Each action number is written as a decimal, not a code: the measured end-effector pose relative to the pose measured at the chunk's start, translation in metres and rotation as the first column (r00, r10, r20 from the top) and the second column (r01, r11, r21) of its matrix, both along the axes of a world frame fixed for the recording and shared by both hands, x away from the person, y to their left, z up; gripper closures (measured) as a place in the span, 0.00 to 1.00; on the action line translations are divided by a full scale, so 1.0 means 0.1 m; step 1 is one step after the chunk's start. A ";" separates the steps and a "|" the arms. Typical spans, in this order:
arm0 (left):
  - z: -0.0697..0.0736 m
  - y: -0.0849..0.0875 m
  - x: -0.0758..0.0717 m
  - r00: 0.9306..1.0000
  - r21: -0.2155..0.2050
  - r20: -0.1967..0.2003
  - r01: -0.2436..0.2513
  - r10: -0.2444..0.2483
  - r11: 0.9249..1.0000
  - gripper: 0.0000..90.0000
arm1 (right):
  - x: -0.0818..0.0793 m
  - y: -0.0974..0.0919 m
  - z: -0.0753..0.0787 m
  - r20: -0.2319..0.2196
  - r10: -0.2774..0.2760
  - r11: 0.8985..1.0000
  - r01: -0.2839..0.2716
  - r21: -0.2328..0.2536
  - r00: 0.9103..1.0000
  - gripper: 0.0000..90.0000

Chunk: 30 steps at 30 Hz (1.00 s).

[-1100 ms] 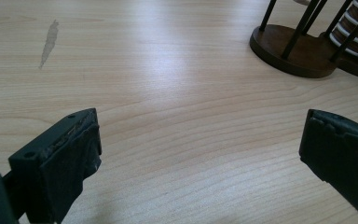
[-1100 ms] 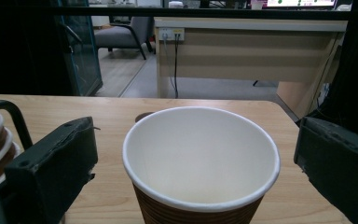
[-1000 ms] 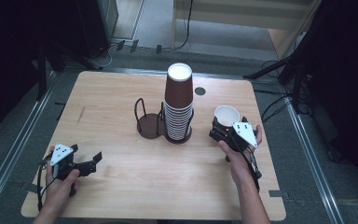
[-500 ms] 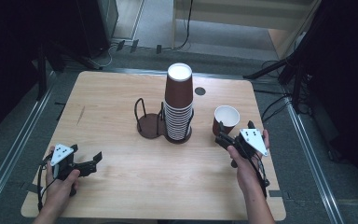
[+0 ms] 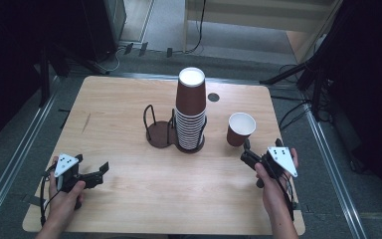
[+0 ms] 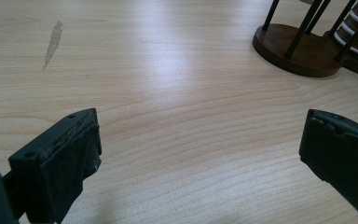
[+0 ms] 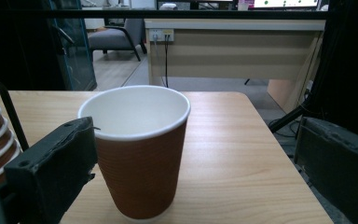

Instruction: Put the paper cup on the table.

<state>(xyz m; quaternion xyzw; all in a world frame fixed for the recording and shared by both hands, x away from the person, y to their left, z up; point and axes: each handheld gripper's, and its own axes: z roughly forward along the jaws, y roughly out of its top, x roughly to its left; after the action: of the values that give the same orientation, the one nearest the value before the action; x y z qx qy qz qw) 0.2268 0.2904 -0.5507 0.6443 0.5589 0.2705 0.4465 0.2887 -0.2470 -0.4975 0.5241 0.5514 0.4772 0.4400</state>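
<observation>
Brown ribbed paper forms the single cup (image 5: 240, 128), which stands upright and mouth-up on the pale wooden counter (image 5: 129, 114), to the right of the tall stack of cups (image 5: 190, 112); every place below is given from that stack. Well to the left of the stack and nearer the person, the left gripper (image 5: 90, 175) is held low over bare wood, its fingers (image 6: 70, 161) spread wide apart with nothing between them. Just left of the stack, touching its base, a dark wire holder (image 5: 159, 128) is seen empty. To the right of the stack and nearer the person than the single cup, the right gripper (image 5: 247, 153) is pointed at that cup (image 7: 137, 149). Its fingers (image 7: 51, 172) are parted wider than the cup, which is not gripped; whether the nearer finger brushes the wall cannot be told. The cup is judged very light, thin-walled and easily crushed or tipped, though its ridged sleeve should resist slipping. A gentle hold across the middle of the wall, below the rolled white rim, is judged best.
</observation>
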 end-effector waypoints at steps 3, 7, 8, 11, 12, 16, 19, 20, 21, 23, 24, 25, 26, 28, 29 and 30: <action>0.00 0.00 0.00 1.000 0.001 0.002 -0.001 0.001 1.000 0.00 | -0.03 -0.04 -0.03 -0.003 -0.002 1.000 0.001 -0.011 1.000 0.00; 0.00 0.00 -0.01 1.000 0.001 0.007 0.004 -0.004 1.000 0.00 | -0.08 -0.07 -0.07 -0.012 -0.002 1.000 0.002 -0.017 1.000 0.00; 0.00 0.00 -0.01 1.000 0.002 0.006 0.003 -0.003 1.000 0.00 | -0.09 -0.08 -0.09 -0.013 -0.001 1.000 0.001 -0.021 1.000 0.00; 0.00 0.00 -0.02 1.000 0.004 0.005 0.004 -0.004 1.000 0.00 | -0.13 -0.12 -0.13 -0.019 -0.006 1.000 0.005 -0.018 1.000 0.00; 0.00 0.00 -0.02 1.000 0.004 0.005 0.004 -0.004 1.000 0.00 | -0.14 -0.13 -0.14 -0.022 -0.007 1.000 0.007 -0.018 1.000 0.00; 0.00 0.00 -0.02 1.000 0.004 0.005 0.003 -0.003 1.000 0.00 | -0.19 -0.19 -0.19 -0.030 -0.015 1.000 0.015 -0.021 0.999 0.00; 0.00 0.00 -0.02 1.000 0.004 0.005 0.001 -0.001 1.000 0.00 | -0.22 -0.24 -0.22 -0.041 -0.021 1.000 0.021 -0.015 0.999 0.00; 0.00 0.00 -0.02 1.000 0.004 0.005 0.000 0.000 1.000 0.00 | -0.23 -0.25 -0.23 -0.043 -0.021 1.000 0.020 -0.017 0.999 0.00; 0.00 0.00 -0.02 1.000 0.004 0.004 0.000 0.000 1.000 0.00 | -0.24 -0.26 -0.24 -0.047 -0.022 1.000 0.021 -0.017 0.999 0.00; 0.00 0.00 -0.02 1.000 0.004 0.007 -0.001 0.001 1.000 0.00 | -0.27 -0.30 -0.26 -0.049 -0.027 0.999 0.027 -0.018 0.998 0.00; 0.00 0.00 -0.02 1.000 0.003 0.007 -0.001 0.001 1.000 0.00 | -0.28 -0.32 -0.27 -0.050 -0.028 0.999 0.027 -0.020 0.998 0.00; 0.00 0.00 -0.02 1.000 0.003 0.007 -0.001 0.001 1.000 0.00 | -0.30 -0.33 -0.28 -0.053 -0.031 0.999 0.030 -0.018 0.998 0.00; 0.00 0.00 -0.02 1.000 0.003 0.007 -0.001 0.001 1.000 0.00 | -0.31 -0.34 -0.28 -0.053 -0.033 0.999 0.033 -0.017 0.998 0.00; 0.00 0.00 -0.02 1.000 0.002 0.008 -0.001 0.001 1.000 0.00 | -0.34 -0.39 -0.30 -0.055 -0.039 0.999 0.038 -0.019 0.998 0.00; 0.00 0.00 -0.02 1.000 0.002 0.007 -0.001 0.001 1.000 0.00 | -0.35 -0.41 -0.31 -0.056 -0.043 0.999 0.042 -0.017 0.997 0.00; 0.00 0.00 -0.02 1.000 0.004 0.006 0.001 -0.001 1.000 0.00 | -0.37 -0.43 -0.32 -0.058 -0.047 0.999 0.046 -0.010 0.997 0.00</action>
<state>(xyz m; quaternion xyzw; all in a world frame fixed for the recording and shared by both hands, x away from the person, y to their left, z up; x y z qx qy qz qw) 0.2247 0.2901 -0.5507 0.6445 0.5567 0.2733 0.4471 0.2521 -0.2900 -0.5291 0.5485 0.5537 0.4489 0.4370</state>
